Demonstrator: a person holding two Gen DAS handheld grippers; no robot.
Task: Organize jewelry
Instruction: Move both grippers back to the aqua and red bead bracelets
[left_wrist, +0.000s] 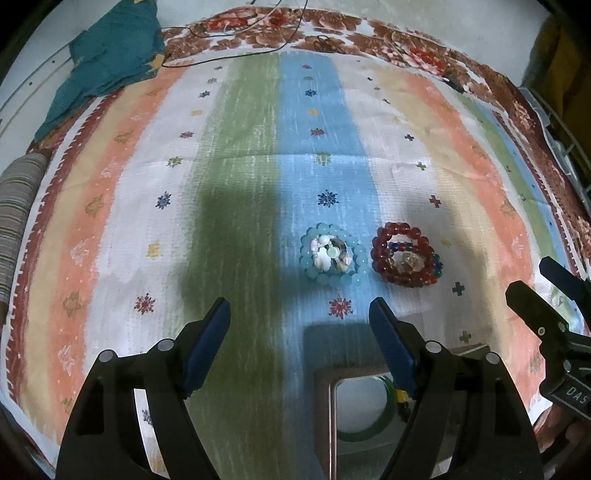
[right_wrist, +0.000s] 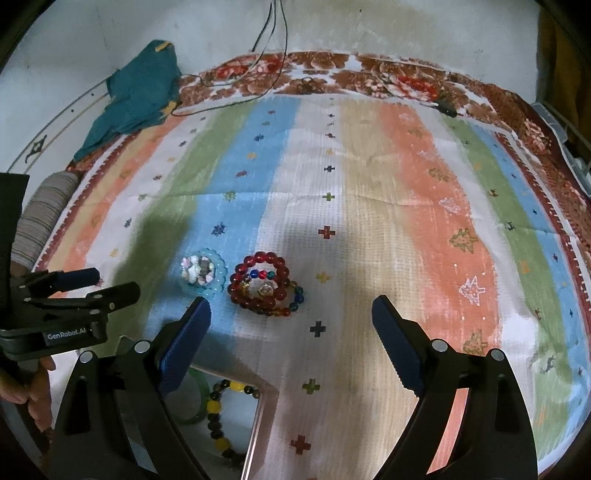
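Observation:
A pale blue bead bracelet (left_wrist: 333, 256) with shell pieces inside lies on the striped cloth (left_wrist: 236, 147); it also shows in the right wrist view (right_wrist: 202, 275). Beside it on the right lies a red bead bracelet (left_wrist: 405, 259) with multicoloured beads, which also shows in the right wrist view (right_wrist: 264, 290). A box (left_wrist: 325, 384) near the front holds a green bangle (left_wrist: 384, 410) and a yellow and dark bead bracelet (right_wrist: 218, 417). My left gripper (left_wrist: 300, 321) is open and empty, short of the bracelets. My right gripper (right_wrist: 291, 317) is open and empty, just short of the red bracelet.
A teal cloth (left_wrist: 110, 62) lies at the back left, with thin cables (left_wrist: 236, 48) along the far edge. A striped roll (left_wrist: 18, 206) sits at the left edge. A floral bedspread (right_wrist: 369, 74) borders the cloth.

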